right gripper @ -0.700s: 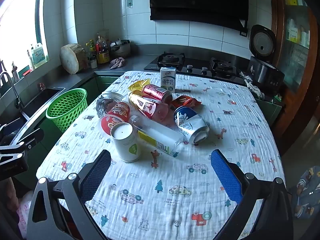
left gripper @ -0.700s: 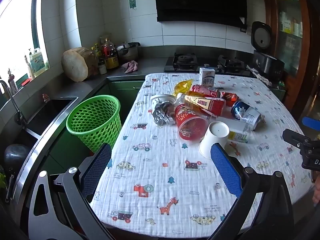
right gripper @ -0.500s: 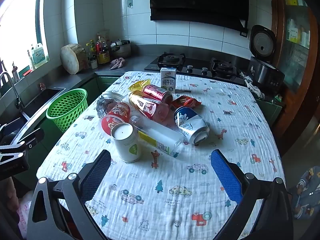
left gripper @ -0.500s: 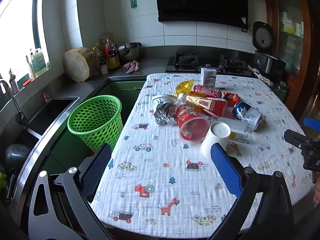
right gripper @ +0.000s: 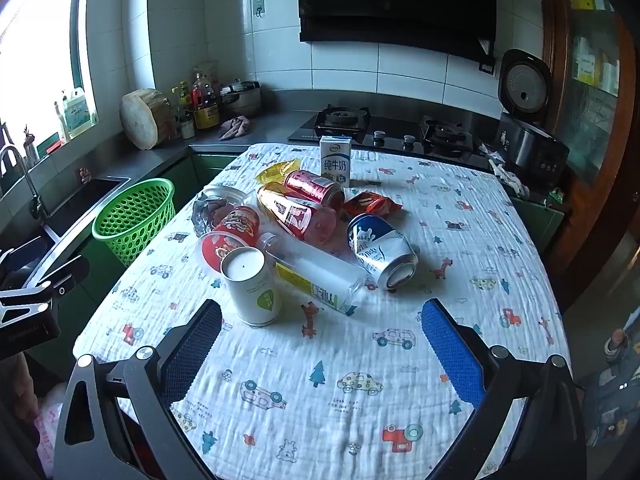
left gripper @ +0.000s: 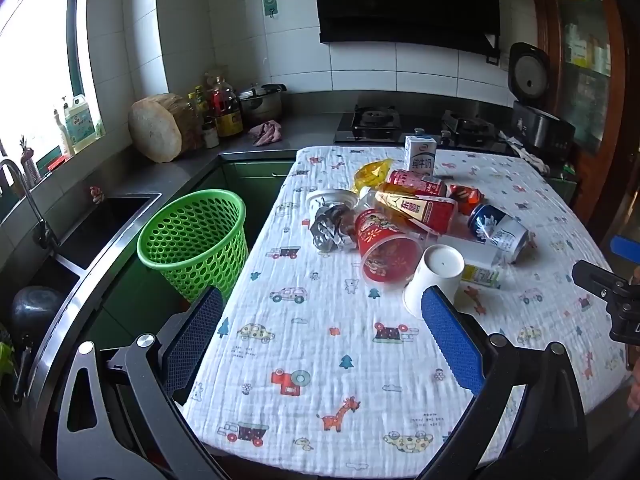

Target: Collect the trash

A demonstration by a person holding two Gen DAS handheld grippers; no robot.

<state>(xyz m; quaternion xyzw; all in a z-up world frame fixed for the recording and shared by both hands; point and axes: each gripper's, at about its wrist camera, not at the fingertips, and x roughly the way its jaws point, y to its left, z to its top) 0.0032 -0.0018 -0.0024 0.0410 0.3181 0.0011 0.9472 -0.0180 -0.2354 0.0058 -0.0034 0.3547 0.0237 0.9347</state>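
Above the table, both grippers tilted down, jaws wide.

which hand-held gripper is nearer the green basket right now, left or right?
Left. The green basket sits just beyond the left hand-held gripper, off the table edge. From the right hand-held gripper it lies far off to the side, past the left one. Both are open.

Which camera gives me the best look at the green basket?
Left wrist. The green basket sits large there, open mouth and mesh wall both clear, off the table's left edge. The right wrist view shows the same basket smaller and farther off; its lower part is hidden behind the table edge.
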